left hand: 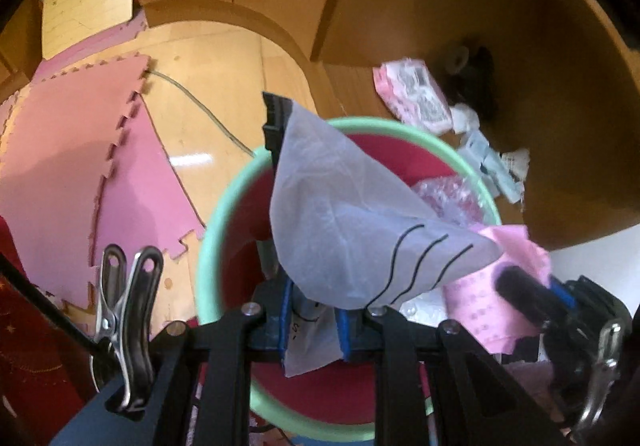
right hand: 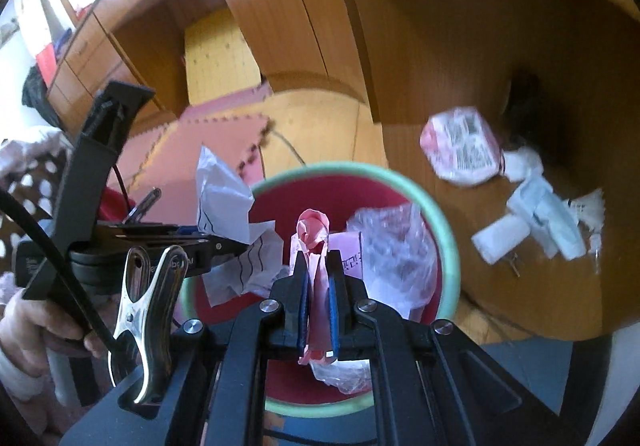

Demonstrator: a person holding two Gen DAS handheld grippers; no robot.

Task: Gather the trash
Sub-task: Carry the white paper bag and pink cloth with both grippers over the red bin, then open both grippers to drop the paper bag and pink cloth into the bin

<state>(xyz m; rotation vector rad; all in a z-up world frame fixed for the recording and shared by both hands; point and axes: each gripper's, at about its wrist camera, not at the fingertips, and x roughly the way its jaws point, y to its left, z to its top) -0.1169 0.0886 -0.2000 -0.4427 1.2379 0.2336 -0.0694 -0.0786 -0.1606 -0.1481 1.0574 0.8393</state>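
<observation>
A red bin with a green rim (left hand: pixel 208 246) (right hand: pixel 444 213) stands on the wooden floor below both grippers. My left gripper (left hand: pixel 316 318) is shut on a white paper (left hand: pixel 340 213) marked with wavy black lines, and the sheet hangs over the bin's mouth. The right wrist view shows that left gripper (right hand: pixel 240 246) from the side with the crumpled white paper (right hand: pixel 224 197). My right gripper (right hand: pixel 318 266) is shut on a twisted pink paper (right hand: pixel 314 226) right above the bin. It is blurred at the right of the left wrist view (left hand: pixel 516 282). A clear plastic bag (right hand: pixel 392 246) lies inside the bin.
More litter lies on the floor under a wooden desk: a pink and white packet (right hand: pixel 460 149) (left hand: pixel 416 93) and white-blue wrappers (right hand: pixel 540 217). Pink foam mats (left hand: pixel 80 165) and a thin cable (left hand: pixel 200 105) cover the floor to the left. A hand (right hand: pixel 28 322) holds the left gripper.
</observation>
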